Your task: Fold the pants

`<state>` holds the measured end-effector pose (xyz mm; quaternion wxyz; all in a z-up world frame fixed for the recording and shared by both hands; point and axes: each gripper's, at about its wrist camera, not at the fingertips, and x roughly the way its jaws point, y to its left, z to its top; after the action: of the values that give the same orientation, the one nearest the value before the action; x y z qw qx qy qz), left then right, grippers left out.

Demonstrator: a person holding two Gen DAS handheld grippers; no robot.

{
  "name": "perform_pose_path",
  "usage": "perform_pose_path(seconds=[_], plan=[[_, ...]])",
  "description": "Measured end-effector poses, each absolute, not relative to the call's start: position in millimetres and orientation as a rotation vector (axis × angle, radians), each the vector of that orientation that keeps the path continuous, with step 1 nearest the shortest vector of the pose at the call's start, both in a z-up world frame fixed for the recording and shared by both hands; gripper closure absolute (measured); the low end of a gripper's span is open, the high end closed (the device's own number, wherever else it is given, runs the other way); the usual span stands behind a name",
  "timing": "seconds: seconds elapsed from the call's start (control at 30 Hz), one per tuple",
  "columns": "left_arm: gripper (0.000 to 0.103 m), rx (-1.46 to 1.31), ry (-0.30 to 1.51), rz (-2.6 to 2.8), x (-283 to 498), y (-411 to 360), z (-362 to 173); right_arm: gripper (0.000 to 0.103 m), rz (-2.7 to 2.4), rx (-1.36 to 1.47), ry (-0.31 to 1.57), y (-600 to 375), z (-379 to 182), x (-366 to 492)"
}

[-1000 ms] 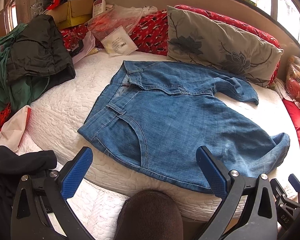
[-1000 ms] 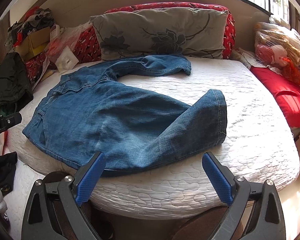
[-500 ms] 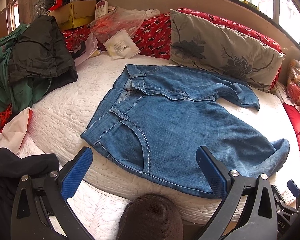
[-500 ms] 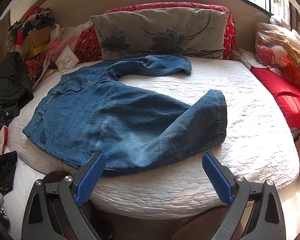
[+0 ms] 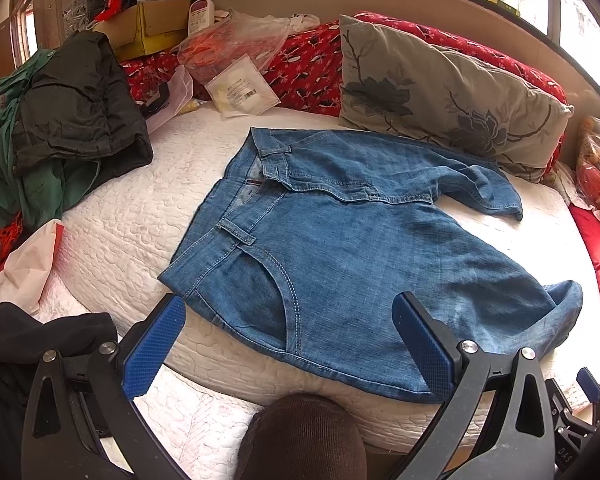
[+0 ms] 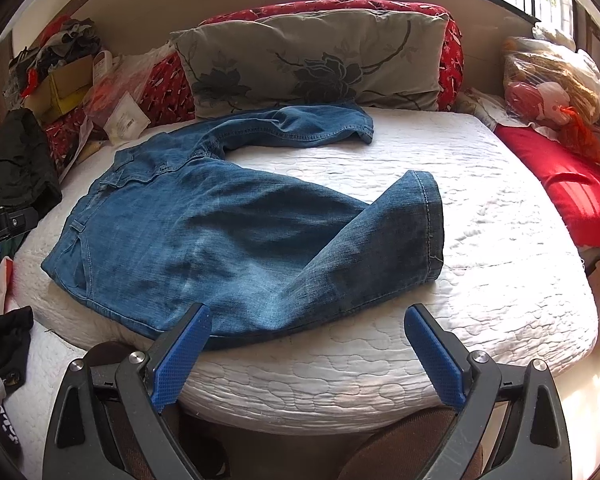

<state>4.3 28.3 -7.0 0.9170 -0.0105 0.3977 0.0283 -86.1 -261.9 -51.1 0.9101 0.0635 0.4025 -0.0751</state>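
The blue jeans (image 5: 352, 248) lie spread flat on the white quilted mattress (image 5: 132, 216), waistband toward the heap of dark and green clothes (image 5: 60, 128), legs running away from it. Nothing is properly folded yet. The far leg (image 6: 300, 128) curls along the foot of the grey flowered pillow (image 6: 312, 60), apart from the near one, and the near leg's cuff (image 6: 424, 224) is flipped back over itself, more a stray flop than a deliberate fold, by the look of it.

The left gripper (image 5: 288, 340) hovers with its blue pads wide apart just off the near edge of the jeans, by the front pocket (image 5: 260, 296), gripping nothing. The right gripper (image 6: 308, 356) is likewise spread and empty, poised over the mattress edge just short of the near leg's lower hem.

So the task sits at its start, I'd judge: garment laid out, both tools ready, no cloth taken. Left to do: bring one leg over the other, straighten that turned cuff, then fold the length down toward the waistband.
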Motion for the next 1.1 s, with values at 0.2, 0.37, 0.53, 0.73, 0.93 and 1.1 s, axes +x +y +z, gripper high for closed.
perform_pose_path(seconds=[0.2, 0.37, 0.53, 0.73, 0.93, 1.1], plan=[[0.000, -0.003, 0.829, 0.051, 7.5, 18.9, -9.9, 0.005, -0.166, 0.142, 0.834, -268.9, -51.2, -84.2], [0.000, 0.012, 0.842, 0.047, 11.5, 14.0, -11.6, 0.005, -0.184, 0.160, 0.838, -278.5, -50.9, -83.3], [0.000, 0.020, 0.853, 0.046, 15.5, 10.5, -13.5, 0.005, -0.208, 0.182, 0.834, -290.1, -49.1, -83.7], [0.000, 0.022, 0.866, 0.034, 18.2, 6.8, -14.0, 0.005, -0.214, 0.188, 0.836, -294.3, -48.6, -84.3], [0.000, 0.024, 0.872, 0.023, 16.9, 3.0, -14.7, 0.005, -0.204, 0.178, 0.838, -290.8, -49.2, -83.3], [0.000, 0.038, 0.871, 0.016, 15.0, -1.2, -15.9, 0.005, -0.201, 0.177, 0.843, -290.6, -49.5, -82.7]])
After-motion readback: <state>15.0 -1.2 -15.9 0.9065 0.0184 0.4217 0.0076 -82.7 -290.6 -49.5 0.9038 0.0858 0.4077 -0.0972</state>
